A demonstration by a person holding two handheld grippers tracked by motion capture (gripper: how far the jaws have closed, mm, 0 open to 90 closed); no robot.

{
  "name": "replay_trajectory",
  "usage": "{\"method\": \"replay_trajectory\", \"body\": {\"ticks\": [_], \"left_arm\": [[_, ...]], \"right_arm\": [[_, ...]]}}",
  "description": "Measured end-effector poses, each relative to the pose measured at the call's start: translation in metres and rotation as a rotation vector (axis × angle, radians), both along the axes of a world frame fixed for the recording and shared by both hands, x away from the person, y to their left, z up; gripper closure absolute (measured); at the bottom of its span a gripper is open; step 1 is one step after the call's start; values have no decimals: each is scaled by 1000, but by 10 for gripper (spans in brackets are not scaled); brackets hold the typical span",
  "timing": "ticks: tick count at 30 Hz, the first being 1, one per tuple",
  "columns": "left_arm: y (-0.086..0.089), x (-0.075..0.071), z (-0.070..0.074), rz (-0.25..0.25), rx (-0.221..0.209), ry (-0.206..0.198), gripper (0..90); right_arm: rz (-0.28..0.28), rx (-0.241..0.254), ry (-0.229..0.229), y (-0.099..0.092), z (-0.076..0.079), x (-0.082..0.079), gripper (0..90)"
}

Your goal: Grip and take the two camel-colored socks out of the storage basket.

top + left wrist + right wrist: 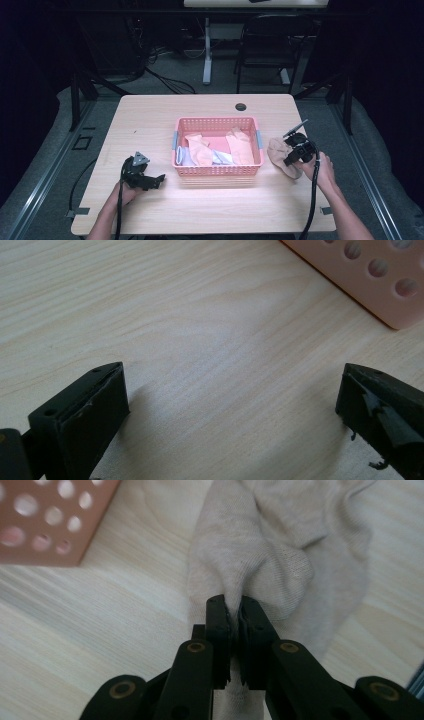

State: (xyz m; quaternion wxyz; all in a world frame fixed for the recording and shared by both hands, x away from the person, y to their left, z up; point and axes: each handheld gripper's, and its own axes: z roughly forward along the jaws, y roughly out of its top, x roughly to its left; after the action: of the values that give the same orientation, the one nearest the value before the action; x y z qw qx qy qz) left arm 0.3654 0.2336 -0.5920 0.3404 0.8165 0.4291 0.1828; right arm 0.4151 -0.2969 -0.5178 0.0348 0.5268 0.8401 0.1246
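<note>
1. On the right side of the table, the right gripper point(234, 605) has its jaws pinched tight on a fold of the beige sock point(280, 555).
2. The rest of that sock lies flat on the table point(150, 115), just beside the right end of the pink basket point(218, 172), not in it.
3. The left gripper point(230, 390) sits low over bare wood near the basket's left front corner. Its jaws are wide apart and hold nothing.
4. Inside the basket lie some orange socks point(200, 147) and a pale bluish one point(186, 156). So I think part of the job is done: those socks are already put away.
5. What is left, I think, is to lift the beige sock, carry it over the basket wall and let it go inside.
6. I see no other socks lying loose on the table, so this may be the last one.
</note>
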Motion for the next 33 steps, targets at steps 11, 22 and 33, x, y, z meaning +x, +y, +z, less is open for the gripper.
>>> {"method": "replay_trajectory", "body": {"ticks": [11, 22, 33], "left_arm": [[0, 0, 0, -1, 0, 0, 2], [0, 0, 0, -3, 3, 0, 2], [0, 0, 0, 0, 2, 0, 3]], "right_arm": [[26, 28, 20, -7, 4, -3, 503], [31, 69, -116, -4, 46, -30, 104], [58, 59, -91, -4, 24, -62, 0]]}}
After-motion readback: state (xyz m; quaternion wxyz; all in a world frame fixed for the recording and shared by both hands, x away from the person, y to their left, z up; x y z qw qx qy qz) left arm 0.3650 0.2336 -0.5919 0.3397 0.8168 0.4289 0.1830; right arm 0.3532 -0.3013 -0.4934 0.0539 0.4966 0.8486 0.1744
